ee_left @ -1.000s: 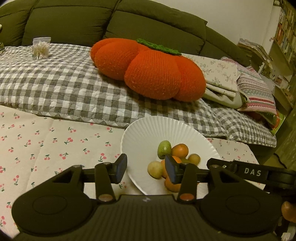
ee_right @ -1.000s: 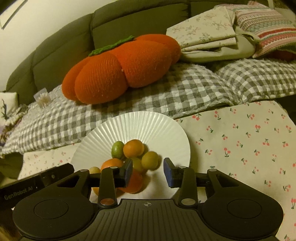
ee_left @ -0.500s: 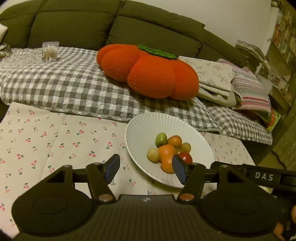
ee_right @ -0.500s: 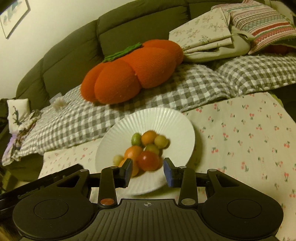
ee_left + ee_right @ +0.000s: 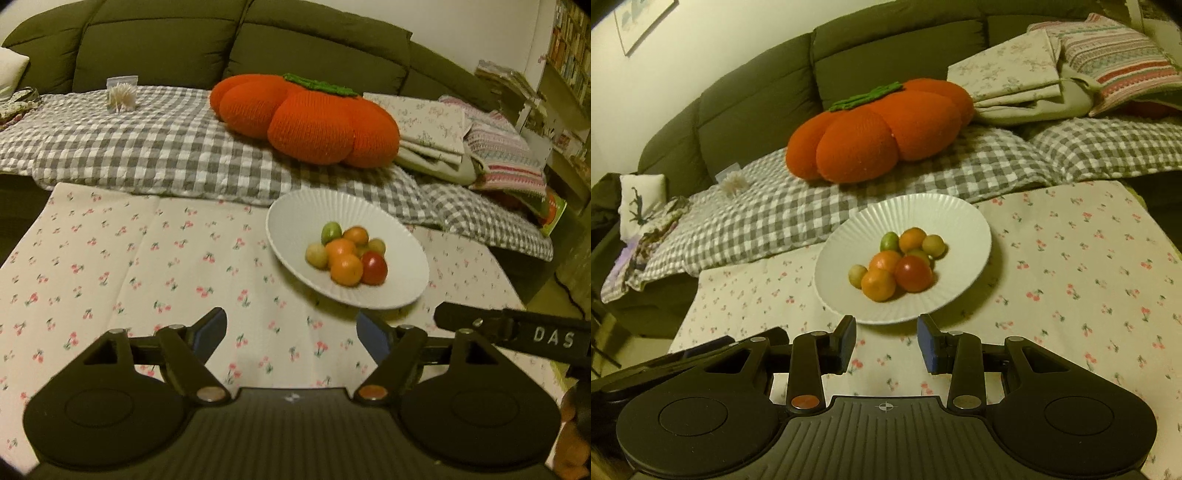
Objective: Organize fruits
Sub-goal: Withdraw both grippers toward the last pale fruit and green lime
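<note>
**A:** Left wrist view, nearest first: the left tongs (image 5: 291, 334) sit over the cherry-print cloth (image 5: 147, 280) on the tabletop. Their jaws have just been opening and stand wide, nothing between them. Off to their right is a black bar with "DAS" (image 5: 553, 338) in white letters, the only writing I can read.

**B:** And the right tongs (image 5: 886, 341)? In their own view the gap is narrow, with just cloth showing through it, so they're holding nothing either.

**A:** Yep. Just past both sets of tongs is the white ribbed plate (image 5: 945, 210), toward the far edge of the tabletop. All the fruit is bunched in its middle, touching: a red tomato (image 5: 913, 273), some small oranges (image 5: 879, 283), a green one (image 5: 888, 240) and a few pale yellow-green ones (image 5: 857, 275).

**B:** Behind that?

**A:** A grey checked blanket (image 5: 155, 147) over a dark green sofa (image 5: 236, 40), with a big knitted orange pumpkin cushion (image 5: 306, 118) lying on it. Folded floral bedding (image 5: 432, 129) and a striped pillow (image 5: 498, 147) sit beside it. There's a clear tub of cotton swabs (image 5: 121, 92) at the blanket's far left, and bookshelves (image 5: 569, 48) at the right edge.
</note>
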### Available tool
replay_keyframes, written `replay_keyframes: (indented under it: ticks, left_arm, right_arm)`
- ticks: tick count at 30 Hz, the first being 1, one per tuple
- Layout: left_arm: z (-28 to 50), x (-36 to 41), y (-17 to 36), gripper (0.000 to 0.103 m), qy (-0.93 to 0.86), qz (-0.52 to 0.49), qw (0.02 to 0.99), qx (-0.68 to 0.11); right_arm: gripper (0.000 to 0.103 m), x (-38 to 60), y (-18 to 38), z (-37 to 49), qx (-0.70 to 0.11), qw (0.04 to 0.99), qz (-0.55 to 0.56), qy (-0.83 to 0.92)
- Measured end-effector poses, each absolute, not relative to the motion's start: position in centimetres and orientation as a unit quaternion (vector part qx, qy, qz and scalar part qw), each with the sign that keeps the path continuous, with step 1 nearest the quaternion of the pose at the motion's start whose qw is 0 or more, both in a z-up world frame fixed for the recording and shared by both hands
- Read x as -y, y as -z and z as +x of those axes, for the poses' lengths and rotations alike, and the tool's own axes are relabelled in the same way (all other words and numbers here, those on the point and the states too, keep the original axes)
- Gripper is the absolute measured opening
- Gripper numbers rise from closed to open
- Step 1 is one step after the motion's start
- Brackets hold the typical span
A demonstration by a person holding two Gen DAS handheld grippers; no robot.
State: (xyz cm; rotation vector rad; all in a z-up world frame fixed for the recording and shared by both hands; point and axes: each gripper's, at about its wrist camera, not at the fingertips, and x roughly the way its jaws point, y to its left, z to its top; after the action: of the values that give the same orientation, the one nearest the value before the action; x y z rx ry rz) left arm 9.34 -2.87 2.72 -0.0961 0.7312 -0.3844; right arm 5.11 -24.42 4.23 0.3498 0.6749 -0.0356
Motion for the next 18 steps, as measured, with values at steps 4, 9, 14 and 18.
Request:
replay_keyframes:
  ticks: [4, 9, 14, 18]
  left_arm:
    - [8.1, 2.5, -2.2, 0.08, 0.179, -0.035, 0.913, -0.366]
    - [7.3, 1.9, -1.4, 0.08, 0.178, -0.048, 0.906, -0.382]
    - [6.8, 2.6, -0.3, 0.08, 0.187, -0.045, 0.896, -0.4]
    - [6.6, 3.0, 0.0, 0.081, 0.192, -0.034, 0.895, -0.401]
  right_arm:
    - [0.036, 24.4, -4.0, 4.1, -0.338, 0.925, 0.175, 0.019]
    - [0.036, 24.0, -3.2, 3.2, -0.357, 0.917, 0.179, 0.018]
    - [0.042, 23.6, -2.7, 2.6, -0.366, 0.912, 0.183, 0.015]
    - [0.043, 23.2, -2.4, 2.4, -0.374, 0.91, 0.182, 0.012]
